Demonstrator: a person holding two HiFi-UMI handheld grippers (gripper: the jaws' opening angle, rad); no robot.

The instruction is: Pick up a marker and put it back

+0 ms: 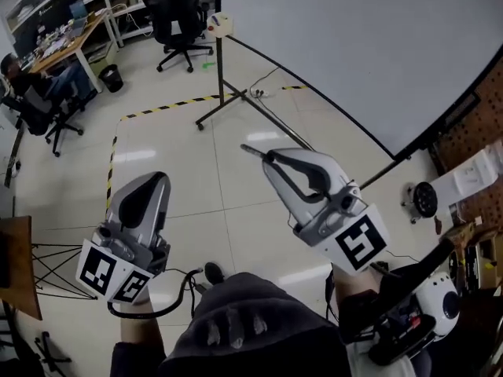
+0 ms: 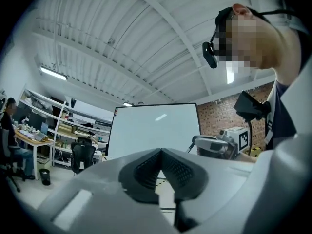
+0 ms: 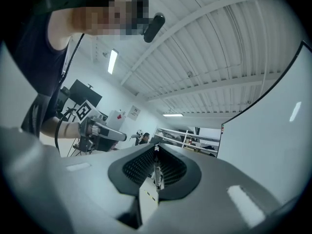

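Note:
In the head view my right gripper [image 1: 271, 160] is held over the floor in front of the whiteboard [image 1: 354, 45], with a thin dark marker [image 1: 253, 151] sticking out of its tip. The right gripper view shows the marker [image 3: 157, 172] standing between the ribbed pads, the jaws of this gripper [image 3: 157, 152] shut on it. My left gripper [image 1: 157, 179] hangs lower left, apart from the right one. Its jaws [image 2: 161, 151] meet at the tip with nothing between them. The whiteboard [image 2: 151, 130] stands ahead of it.
The whiteboard stand's legs [image 1: 228, 104] spread over the tiled floor, with yellow-black tape [image 1: 169, 106] beside them. Office chairs [image 1: 181, 14], a desk [image 1: 67, 45] and a seated person [image 1: 23, 85] fill the far left. A tripod [image 1: 47, 265] stands near left, a pegboard wall [image 1: 479, 132] right.

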